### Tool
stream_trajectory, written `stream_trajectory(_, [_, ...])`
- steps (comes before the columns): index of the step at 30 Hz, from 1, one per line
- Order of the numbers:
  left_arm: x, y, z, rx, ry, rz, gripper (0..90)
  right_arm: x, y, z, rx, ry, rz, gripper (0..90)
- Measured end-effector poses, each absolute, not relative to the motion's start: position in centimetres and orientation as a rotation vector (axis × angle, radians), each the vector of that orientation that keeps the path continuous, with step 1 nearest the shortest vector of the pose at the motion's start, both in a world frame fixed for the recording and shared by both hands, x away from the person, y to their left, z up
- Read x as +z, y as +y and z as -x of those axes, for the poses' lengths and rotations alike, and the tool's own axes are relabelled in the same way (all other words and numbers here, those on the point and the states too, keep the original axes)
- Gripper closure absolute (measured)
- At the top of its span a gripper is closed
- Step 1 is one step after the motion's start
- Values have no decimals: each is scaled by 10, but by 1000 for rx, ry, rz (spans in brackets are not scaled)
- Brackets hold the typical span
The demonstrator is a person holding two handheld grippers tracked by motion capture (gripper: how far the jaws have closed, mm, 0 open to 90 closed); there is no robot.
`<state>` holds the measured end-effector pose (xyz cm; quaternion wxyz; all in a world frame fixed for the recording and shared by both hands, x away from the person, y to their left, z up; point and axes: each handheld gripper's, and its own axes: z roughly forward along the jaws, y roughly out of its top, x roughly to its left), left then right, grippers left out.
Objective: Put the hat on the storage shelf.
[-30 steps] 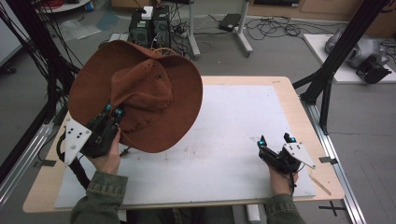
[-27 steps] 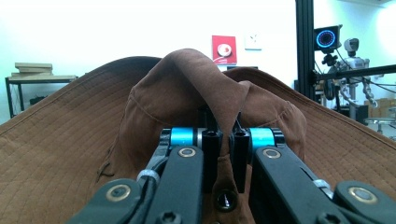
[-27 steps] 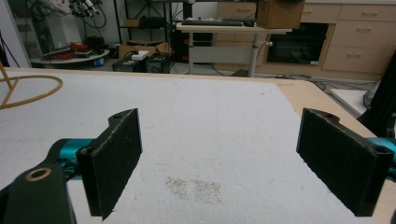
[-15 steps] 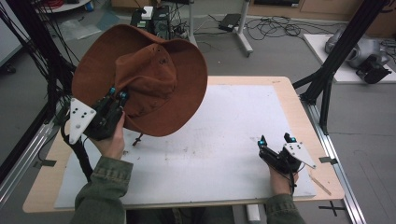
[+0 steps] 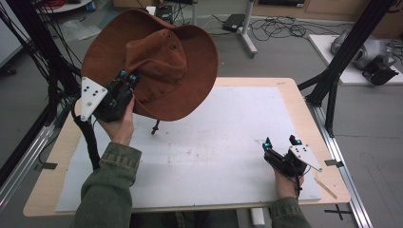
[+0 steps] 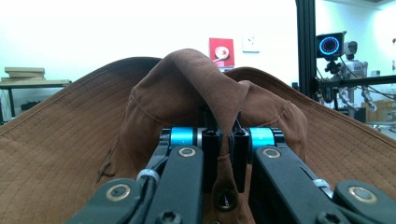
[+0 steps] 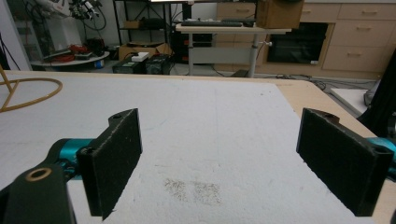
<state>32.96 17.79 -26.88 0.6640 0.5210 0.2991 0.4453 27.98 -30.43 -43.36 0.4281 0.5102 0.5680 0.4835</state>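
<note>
A wide-brimmed brown hat (image 5: 157, 61) hangs in the air over the table's far left, tilted so its crown faces me. My left gripper (image 5: 128, 78) is shut on a fold of the crown; in the left gripper view the hat (image 6: 60, 140) spreads behind the left gripper (image 6: 226, 140), whose pads pinch the brown cloth. A short cord (image 5: 154, 127) dangles from the brim. My right gripper (image 5: 281, 141) rests on the white mat (image 5: 214, 133) at the near right. The right gripper (image 7: 219, 158) stands open with nothing between its pads.
A tan hoop (image 7: 28, 93) lies on the mat far to the left in the right gripper view. Black frame posts (image 5: 332, 71) rise at the table's right side and more at its left. The wooden table edge (image 5: 304, 109) borders the mat.
The left hand has lifted the hat higher and carried it toward the far left, off the table surface. The right gripper has stayed put.
</note>
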Motion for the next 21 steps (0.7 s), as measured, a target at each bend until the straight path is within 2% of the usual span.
stream_trajectory(21, [-282,174,-391,997,757,-1135,876,-435,-305,-281,1207,1423,-1278,135])
